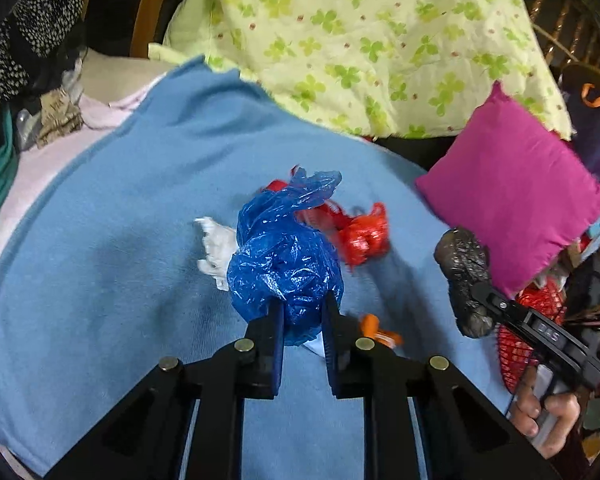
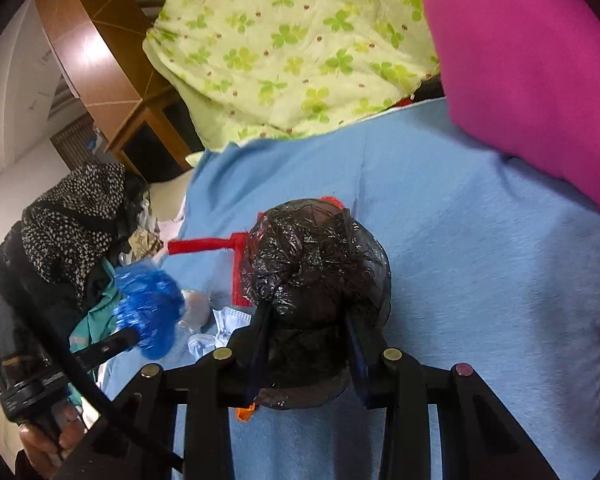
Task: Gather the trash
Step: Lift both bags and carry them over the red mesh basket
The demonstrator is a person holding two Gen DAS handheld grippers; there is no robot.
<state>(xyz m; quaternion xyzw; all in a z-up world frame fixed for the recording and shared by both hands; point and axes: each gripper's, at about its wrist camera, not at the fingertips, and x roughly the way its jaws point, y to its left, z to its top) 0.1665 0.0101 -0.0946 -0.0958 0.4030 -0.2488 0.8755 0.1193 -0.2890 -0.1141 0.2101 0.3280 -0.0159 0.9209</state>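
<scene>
My left gripper (image 1: 300, 316) is shut on a crumpled blue plastic bag (image 1: 284, 256) and holds it above the blue blanket (image 1: 120, 220). My right gripper (image 2: 306, 324) is shut on a crumpled black plastic bag (image 2: 316, 264); it also shows at the right of the left wrist view (image 1: 466, 276). The blue bag shows at the left of the right wrist view (image 2: 148, 304). On the blanket lie a red plastic scrap (image 1: 360, 236), a white crumpled paper (image 1: 218, 248) and a small orange scrap (image 1: 374, 326).
A magenta pillow (image 1: 512, 196) lies at the right. A green clover-print quilt (image 1: 360, 40) covers the back. A red mesh bag (image 1: 520, 344) sits at the right edge. Dark spotted clothing (image 1: 24, 40) and a wooden chair (image 1: 140, 0) are at the left.
</scene>
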